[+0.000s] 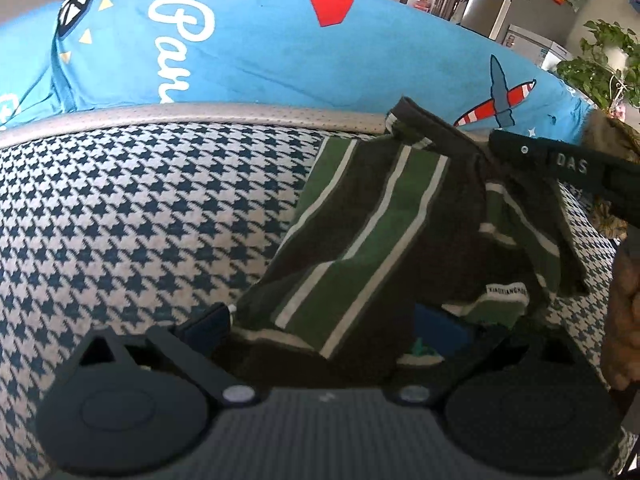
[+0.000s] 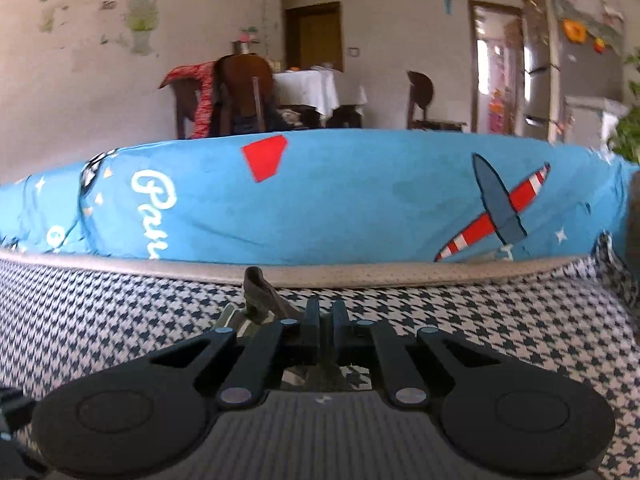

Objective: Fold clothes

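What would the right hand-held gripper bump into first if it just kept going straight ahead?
Probably the grey perforated edge strip, then the blue printed cushion right behind it. The right hand-held gripper is shut on the striped garment and points across the houndstooth seat; depth is hard to judge.

Striped garment point(image 1: 360, 232) soft knit cloth; houndstooth cover point(image 1: 140, 220) woven (matt); claws matt plastic.

Read "XIAOXIANGHO…" on the striped garment's white label point(image 1: 507, 290), end blurred. Saw "DAS" on the right gripper point(image 1: 576, 166). Made out "Par…" in white script on the blue cover point(image 1: 256, 48).
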A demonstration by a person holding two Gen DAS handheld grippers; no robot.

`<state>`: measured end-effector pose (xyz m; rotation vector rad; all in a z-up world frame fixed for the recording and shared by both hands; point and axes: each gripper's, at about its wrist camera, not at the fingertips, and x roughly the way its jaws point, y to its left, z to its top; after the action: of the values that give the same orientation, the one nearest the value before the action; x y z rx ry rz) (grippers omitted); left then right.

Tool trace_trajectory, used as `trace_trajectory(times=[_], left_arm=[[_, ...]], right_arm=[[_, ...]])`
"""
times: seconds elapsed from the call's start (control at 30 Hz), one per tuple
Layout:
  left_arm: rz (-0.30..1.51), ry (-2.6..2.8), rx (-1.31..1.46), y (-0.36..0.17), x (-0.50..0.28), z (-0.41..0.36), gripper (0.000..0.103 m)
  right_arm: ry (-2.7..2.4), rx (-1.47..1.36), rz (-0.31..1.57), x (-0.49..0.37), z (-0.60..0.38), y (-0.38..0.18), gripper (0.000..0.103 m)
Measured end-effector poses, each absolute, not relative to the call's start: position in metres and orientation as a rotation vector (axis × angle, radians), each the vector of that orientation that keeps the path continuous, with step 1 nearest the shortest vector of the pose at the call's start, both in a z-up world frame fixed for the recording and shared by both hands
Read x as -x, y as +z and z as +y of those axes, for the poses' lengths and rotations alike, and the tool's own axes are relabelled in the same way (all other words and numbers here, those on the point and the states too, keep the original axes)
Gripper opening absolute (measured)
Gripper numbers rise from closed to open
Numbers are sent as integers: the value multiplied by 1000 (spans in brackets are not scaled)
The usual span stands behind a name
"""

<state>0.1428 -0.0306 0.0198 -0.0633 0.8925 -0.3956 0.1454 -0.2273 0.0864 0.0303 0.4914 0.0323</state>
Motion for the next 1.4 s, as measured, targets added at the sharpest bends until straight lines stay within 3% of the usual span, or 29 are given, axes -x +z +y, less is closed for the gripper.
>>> trace_trajectory(times=[0.33,0.5,0.63,0.87,0.97,1.3,1.4], left_arm=[[892,-392,27,11,-144,-44,103],[908,-354,4,7,-142,-46,103],[926,-328,-2,6,-142,-46,103],[939,-306,14,6,-143,-42,103],[942,-297,20,7,-145,-41,103],[953,-270,24,7,-147,-38,103],[957,-254,11,7,-147,-38,103]], right_arm=[[40,-215,513,-145,-260,94,11],[165,-166,553,-142,-243,90,13],[233,-103,593,-140,-227,81,24],[251,33,624,-144,-207,58,51],[225,80,639,-149,-203,47,55],[191,109,657,-164,-199,23,57],[186,114,659,-166,-196,20,43]])
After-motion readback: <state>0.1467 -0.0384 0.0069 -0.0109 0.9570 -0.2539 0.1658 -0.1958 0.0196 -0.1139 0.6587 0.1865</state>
